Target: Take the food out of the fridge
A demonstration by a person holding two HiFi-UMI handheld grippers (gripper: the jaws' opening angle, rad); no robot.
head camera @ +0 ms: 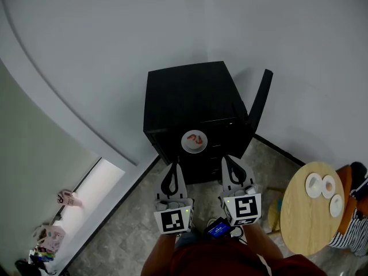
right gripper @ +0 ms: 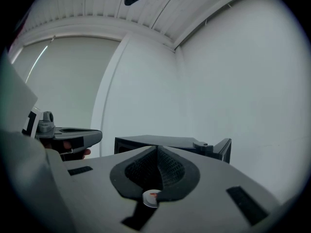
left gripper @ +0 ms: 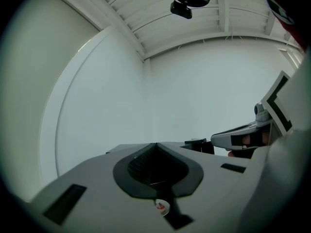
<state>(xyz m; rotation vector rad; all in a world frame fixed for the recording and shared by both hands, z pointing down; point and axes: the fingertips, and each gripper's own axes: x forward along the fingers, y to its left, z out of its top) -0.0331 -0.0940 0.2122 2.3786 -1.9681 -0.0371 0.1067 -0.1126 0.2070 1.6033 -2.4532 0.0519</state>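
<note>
While the person holds both tools side by side in front of a small black fridge (head camera: 187, 96), neither one grips anything. The left hand-held gripper (head camera: 171, 167) has its jaws pressed fully together, and its own view shows the two dark ribbed pads (left gripper: 141, 165) meeting in a single seam with nothing between them. The right hand-held gripper (head camera: 229, 160) is likewise fully closed and empty, and its pads (right gripper: 170, 170) meet along one line. Both point toward the fridge, which stands at 12 o'clock from them against a pale grey wall (head camera: 115, 39).

The fridge door (head camera: 260, 95) is swung open at about 1 o'clock from the right tool. Inside the open front, on a shelf, rests a small white plate (head camera: 194, 141) carrying red food (head camera: 195, 138). It lies just ahead of the two tools and between their lines of aim, touching neither.

At 3 o'clock from the right tool, well apart, stands a round wooden bench (head camera: 307, 217) with a few small white dishes (head camera: 314, 184) near its far edge. The floor (head camera: 132, 229) is grey speckled stone.
</note>
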